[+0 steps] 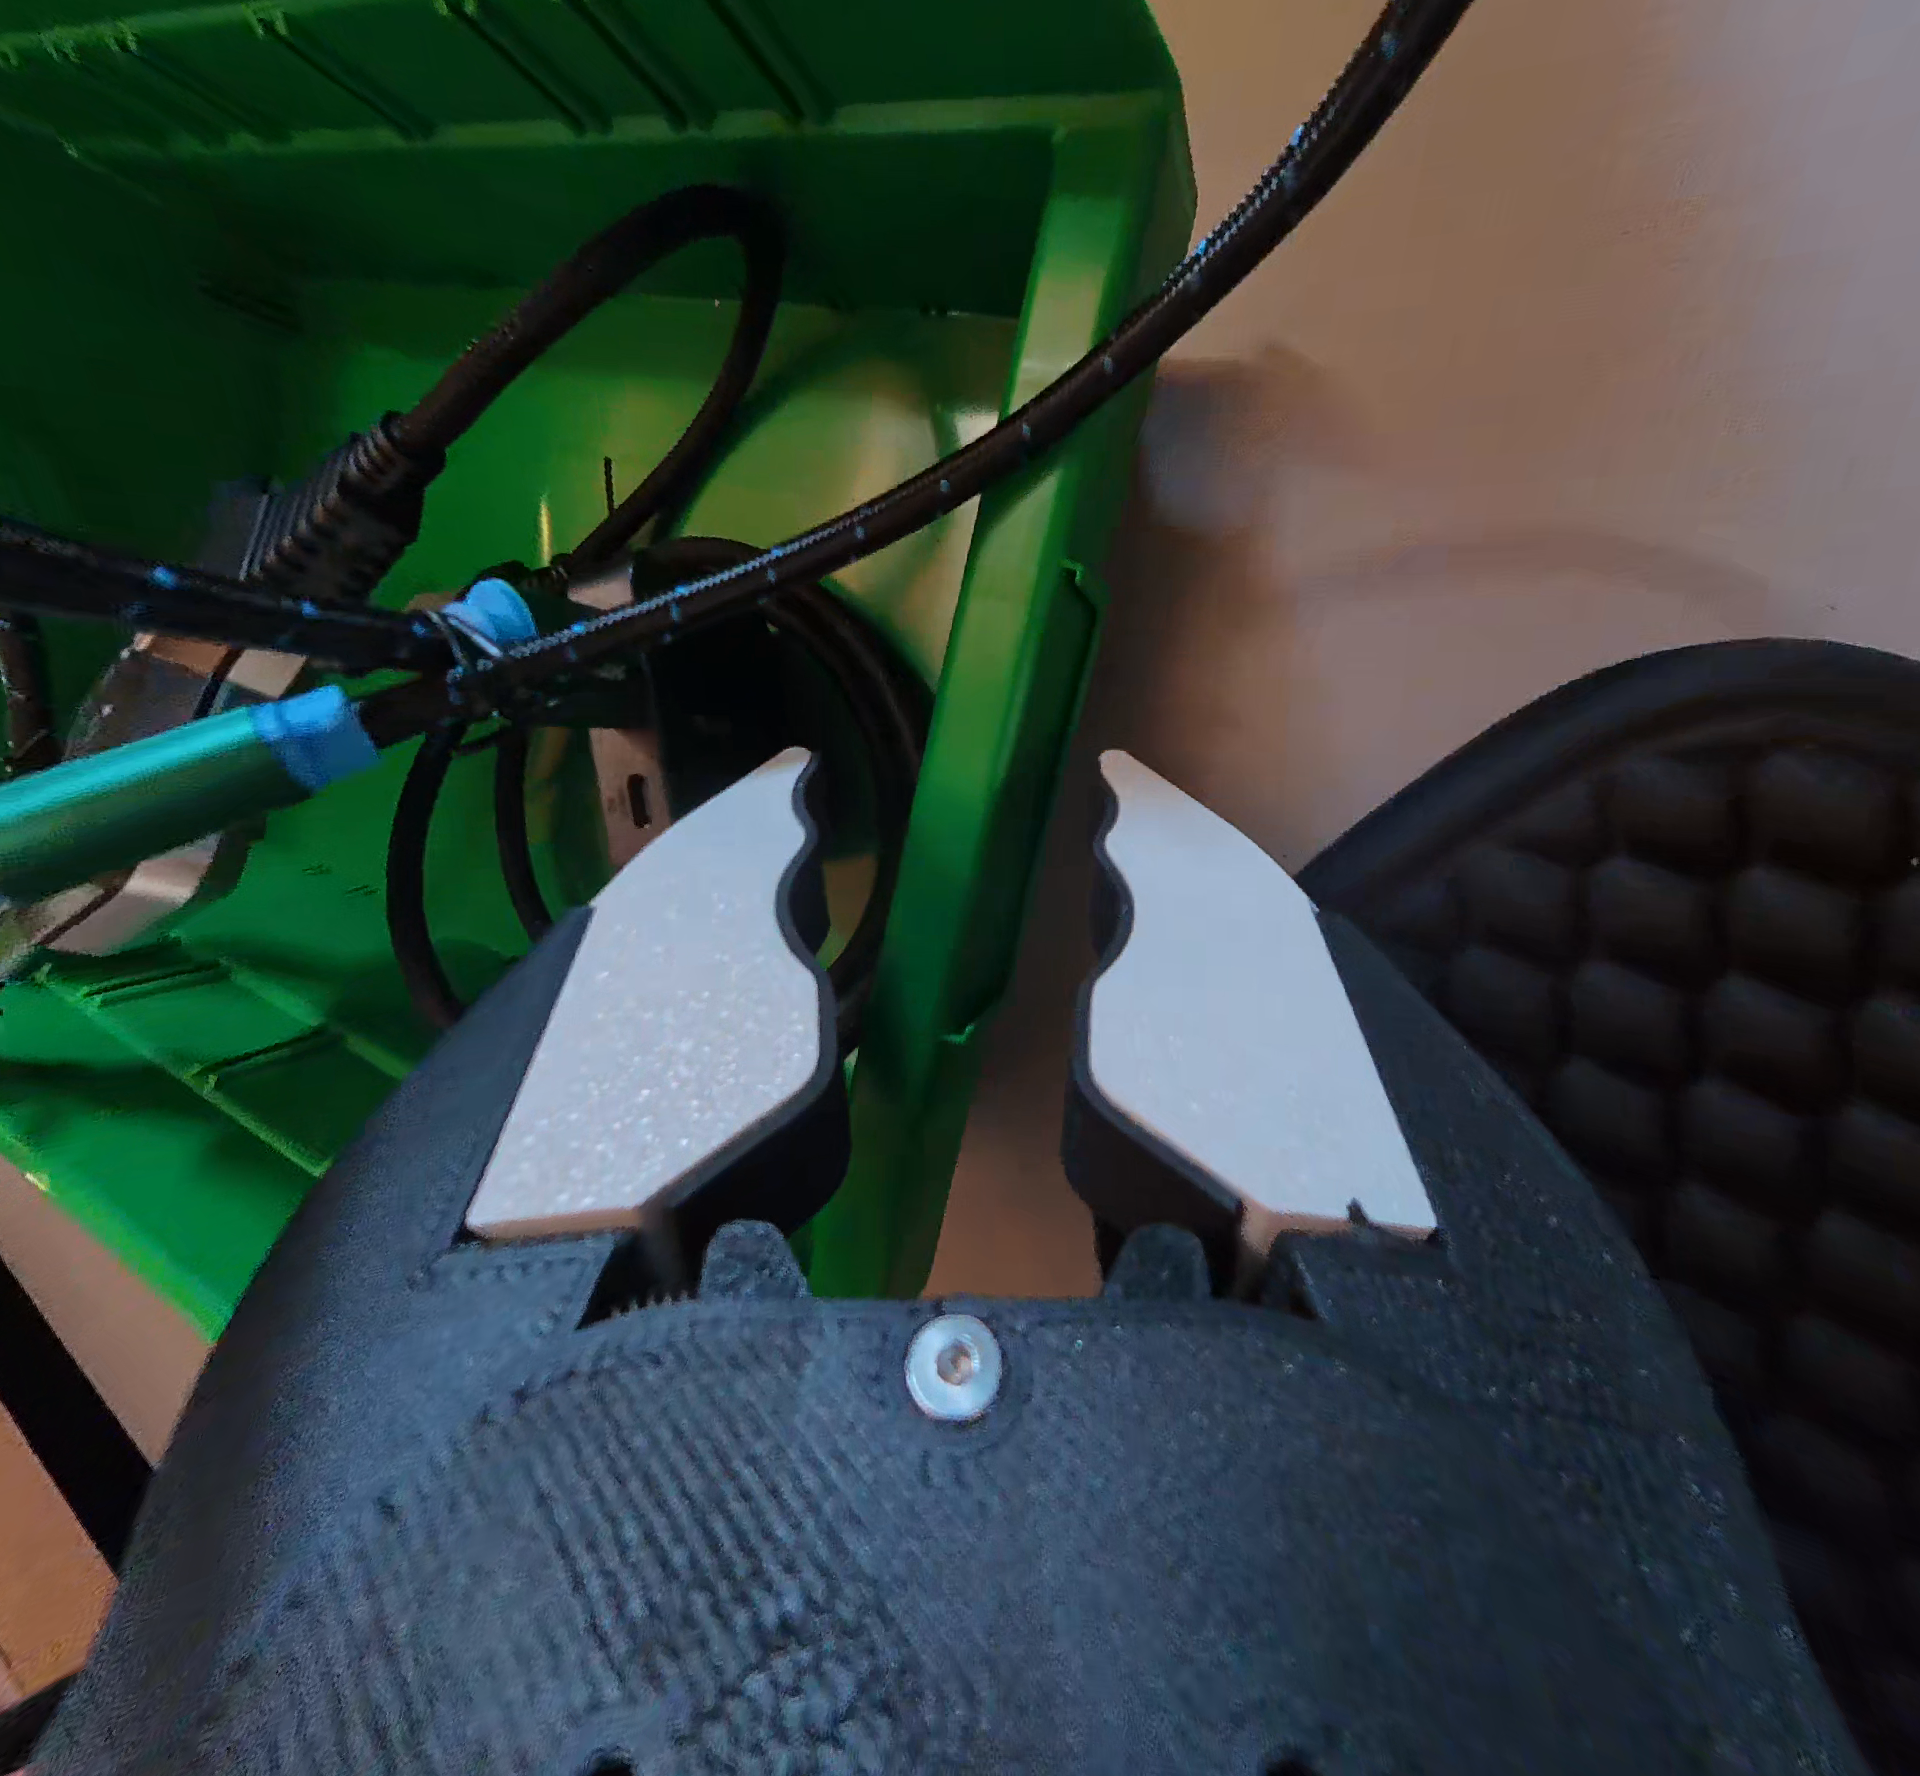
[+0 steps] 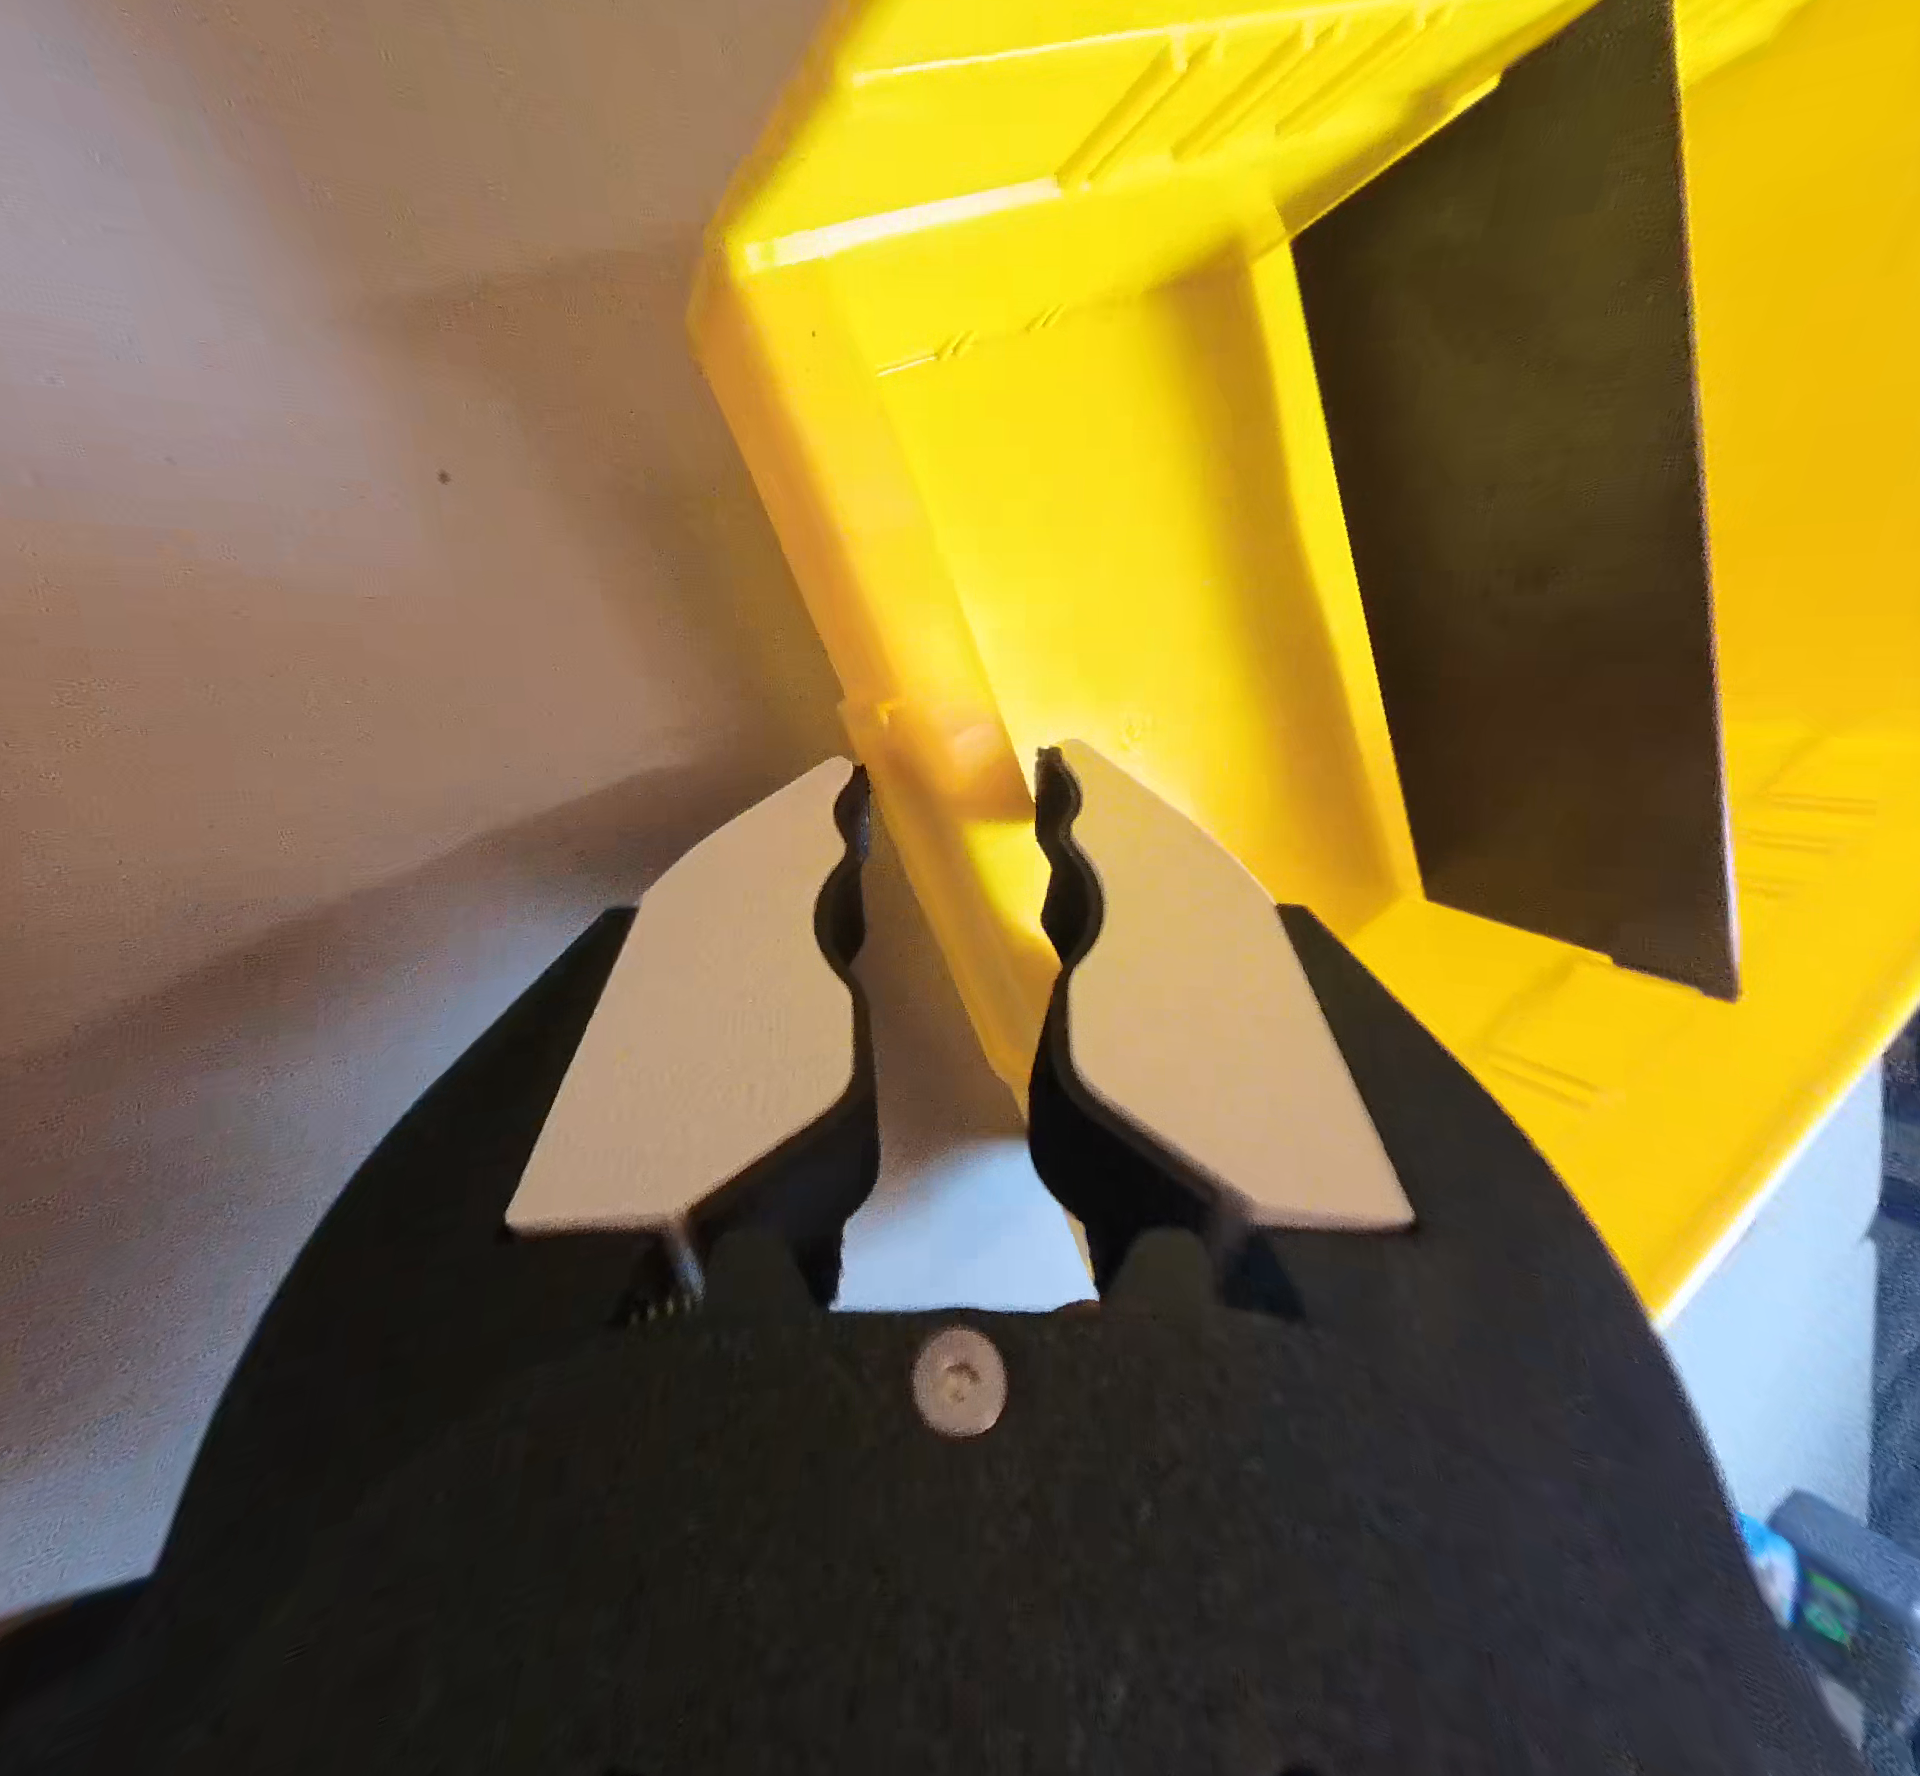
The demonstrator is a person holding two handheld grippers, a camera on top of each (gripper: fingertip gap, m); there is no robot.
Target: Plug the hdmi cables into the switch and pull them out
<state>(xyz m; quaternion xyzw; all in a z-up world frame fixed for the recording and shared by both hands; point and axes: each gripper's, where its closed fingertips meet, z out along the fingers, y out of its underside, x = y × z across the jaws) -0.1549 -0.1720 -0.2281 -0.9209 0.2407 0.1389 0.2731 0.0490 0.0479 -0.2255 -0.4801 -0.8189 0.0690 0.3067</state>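
In the left wrist view a green bin [image 1: 582, 95] holds a tangle of black HDMI cables [image 1: 665, 355]. One braided cable [image 1: 1091, 376] arcs out over the bin's right rim. A teal connector with a blue collar [image 1: 197, 791] lies at the left. A small silver box with a port, apparently the switch [image 1: 629, 791], sits among the cables. My left gripper [image 1: 956, 770] is open and empty, straddling the bin's right wall. My right gripper [image 2: 951, 765] is open and empty, straddling the left rim of a yellow bin [image 2: 1039, 500].
A black padded cushion [image 1: 1683, 978] lies right of the green bin on a tan surface [image 1: 1558, 272]. A dark flat panel [image 2: 1538, 521] stands inside the yellow bin. Small items [image 2: 1818, 1612] show at the lower right, off the table.
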